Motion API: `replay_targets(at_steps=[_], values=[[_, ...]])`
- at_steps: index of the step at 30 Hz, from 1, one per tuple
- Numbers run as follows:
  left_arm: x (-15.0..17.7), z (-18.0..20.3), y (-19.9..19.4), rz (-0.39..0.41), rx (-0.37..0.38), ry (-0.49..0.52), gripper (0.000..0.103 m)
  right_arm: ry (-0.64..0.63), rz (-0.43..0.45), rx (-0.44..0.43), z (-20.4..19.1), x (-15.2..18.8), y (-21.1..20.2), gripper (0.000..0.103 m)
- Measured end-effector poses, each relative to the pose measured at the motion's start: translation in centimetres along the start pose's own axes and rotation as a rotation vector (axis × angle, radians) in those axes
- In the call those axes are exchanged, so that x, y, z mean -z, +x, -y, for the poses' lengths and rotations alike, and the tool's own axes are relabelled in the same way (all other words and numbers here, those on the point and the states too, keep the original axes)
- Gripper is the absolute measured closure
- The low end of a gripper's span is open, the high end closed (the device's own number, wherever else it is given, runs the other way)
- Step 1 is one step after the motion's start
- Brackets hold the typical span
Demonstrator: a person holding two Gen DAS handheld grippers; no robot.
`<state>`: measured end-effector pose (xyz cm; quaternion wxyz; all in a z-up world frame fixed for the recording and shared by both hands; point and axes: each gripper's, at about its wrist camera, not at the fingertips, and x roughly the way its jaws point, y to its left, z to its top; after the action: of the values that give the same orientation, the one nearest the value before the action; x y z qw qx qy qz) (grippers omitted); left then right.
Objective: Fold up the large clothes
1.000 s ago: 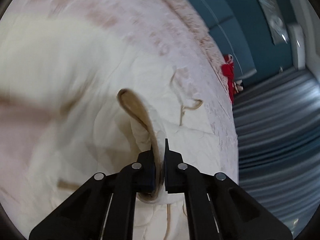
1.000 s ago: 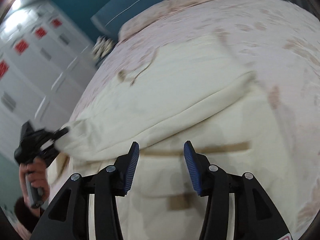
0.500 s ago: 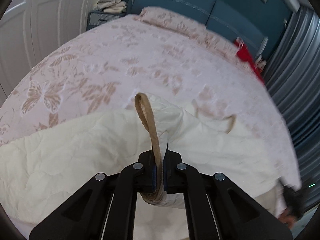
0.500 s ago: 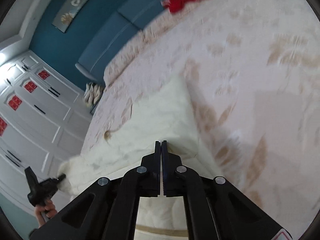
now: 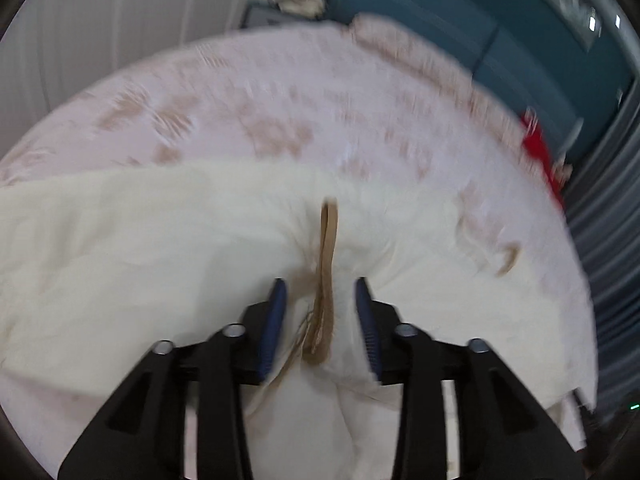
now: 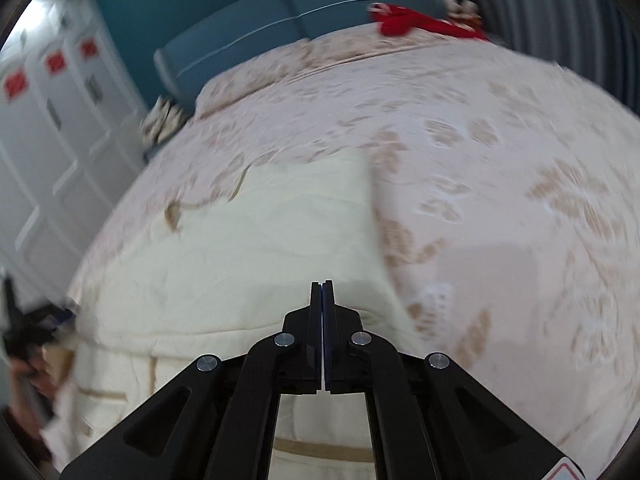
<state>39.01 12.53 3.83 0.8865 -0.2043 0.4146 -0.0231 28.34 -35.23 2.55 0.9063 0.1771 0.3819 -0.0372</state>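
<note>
On the bed (image 6: 520, 160), which has a pale pink cover with a beige butterfly and flower pattern, lies a large cream garment (image 6: 248, 248), quilted and trimmed with tan bands. It is spread over the near part of the bed, with one folded layer lying on top of another.

In the left wrist view, the left claw (image 5: 320, 312) is opening: its blue-padded fingers (image 5: 272, 328) stand apart, and a raised tan-edged fold (image 5: 326, 272) of the garment stands between them without being pressed by either pad. The picture is blurred, so finer detail of the cloth cannot be told.

In the right wrist view, the right claw (image 6: 322, 320) has its fingers pressed together above the near edge of the folded layer. No cloth is visible between the tips; whether a thin piece is pinched lower down I cannot tell.

At the left edge of the right wrist view, a hand (image 6: 28, 372) grips a dark handle, blurred. A red item (image 6: 416, 24) lies at the far side of the bed, in front of a blue headboard (image 6: 280, 12). White wardrobe doors (image 6: 52, 128) stand at the left.
</note>
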Motion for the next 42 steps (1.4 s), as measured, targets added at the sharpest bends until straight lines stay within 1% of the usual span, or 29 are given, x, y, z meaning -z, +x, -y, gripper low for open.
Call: replay_targets(at_steps=[1,2,3,4,6,7,9,11,12,14,15,16,17,18,19,20,21,22,23,25,29,30,31,32,33,35,37,39,42], values=[[-0.1,0.1,-1.9,0.043,0.013,-0.008,0.064,-0.004,-0.01,0.0,-0.2,0.0,0.3,0.102],[-0.1,0.4,-3.1,0.064,0.035,-0.007,0.064,-0.011,-0.029,0.004,-0.5,0.1,0.8,0.102],[0.0,0.9,-3.6,0.066,0.054,-0.001,0.064,-0.017,-0.043,0.012,-0.7,0.2,1.2,0.102],[0.4,1.9,-3.6,0.038,0.084,0.023,0.064,-0.028,-0.058,0.036,-0.8,0.4,1.8,0.102],[1.2,3.1,-2.2,-0.031,0.103,0.064,0.064,-0.048,-0.075,0.072,-0.8,0.8,2.6,0.103],[2.0,3.9,-0.9,-0.068,0.095,0.088,0.064,-0.06,-0.081,0.102,-0.7,1.0,2.9,0.103],[3.5,4.5,1.6,-0.118,0.043,0.115,0.065,-0.07,-0.095,0.14,-0.1,1.4,3.6,0.103],[4.5,4.0,3.3,-0.145,0.027,0.092,0.068,-0.054,-0.108,0.138,0.7,1.6,4.1,0.103],[4.9,3.7,3.9,-0.152,0.023,0.078,0.07,-0.045,-0.114,0.13,1.0,1.7,4.3,0.103],[5.8,3.2,4.6,-0.138,0.012,0.075,0.072,-0.008,-0.114,0.11,1.6,1.7,4.1,0.103],[6.0,3.1,4.6,-0.134,0.01,0.077,0.074,0.015,-0.105,0.104,1.6,1.7,3.6,0.103],[6.1,3.2,4.5,-0.128,0.004,0.088,0.074,0.062,-0.082,0.071,1.7,1.7,2.2,0.103],[6.2,3.4,4.2,-0.126,0.003,0.095,0.074,0.089,-0.07,0.044,1.7,1.7,1.5,0.094],[6.1,3.4,4.0,-0.125,0.007,0.099,0.073,0.128,-0.058,-0.003,1.9,1.9,0.5,0.086],[6.0,3.3,4.0,-0.128,0.018,0.097,0.073,0.172,-0.054,-0.048,2.3,2.3,-0.2,0.083],[6.0,3.0,4.0,-0.132,0.027,0.092,0.073,0.218,-0.065,-0.087,2.7,2.8,-0.5,0.073],[6.1,2.6,4.2,-0.135,0.039,0.083,0.073,0.247,-0.081,-0.106,3.0,3.1,-0.4,0.066],[6.2,2.5,4.3,-0.133,0.046,0.075,0.073,0.29,-0.114,-0.133,3.6,3.6,0.1,0.064],[6.3,2.4,4.3,-0.124,0.053,0.069,0.073,0.323,-0.133,-0.147,4.2,3.9,0.7,0.063],[6.8,2.5,4.1,-0.106,0.052,0.071,0.073,0.377,-0.133,-0.155,5.2,3.8,1.5,0.064],[7.5,2.6,4.3,-0.083,0.045,0.096,0.073,0.522,-0.067,-0.244,7.1,2.3,2.4,0.064],[7.5,2.6,4.4,-0.08,0.046,0.099,0.073,0.523,-0.052,-0.222,7.2,1.9,2.5,0.078],[7.5,2.6,4.5,-0.079,0.047,0.1,0.073,0.495,-0.051,-0.165,7.0,1.6,2.5,0.091],[7.6,2.6,4.5,-0.076,0.048,0.105,0.073,0.471,-0.055,-0.138,6.9,1.5,2.6,0.095],[7.6,2.6,4.6,-0.074,0.048,0.112,0.073,0.404,-0.056,-0.071,6.2,1.5,2.8,0.097],[7.9,3.0,4.7,-0.061,0.039,0.146,0.073,0.283,-0.062,0.026,5.2,2.1,3.4,0.099],[8.4,3.3,4.9,-0.045,0.022,0.178,0.073,0.146,-0.074,0.134,3.7,3.0,4.6,0.098],[8.7,3.6,5.1,-0.032,0.0,0.205,0.073,0.078,-0.088,0.206,2.7,2.9,5.3,0.098],[9.0,4.2,5.4,-0.013,-0.035,0.241,0.073,0.008,-0.1,0.268,1.9,3.2,5.9,0.097]])
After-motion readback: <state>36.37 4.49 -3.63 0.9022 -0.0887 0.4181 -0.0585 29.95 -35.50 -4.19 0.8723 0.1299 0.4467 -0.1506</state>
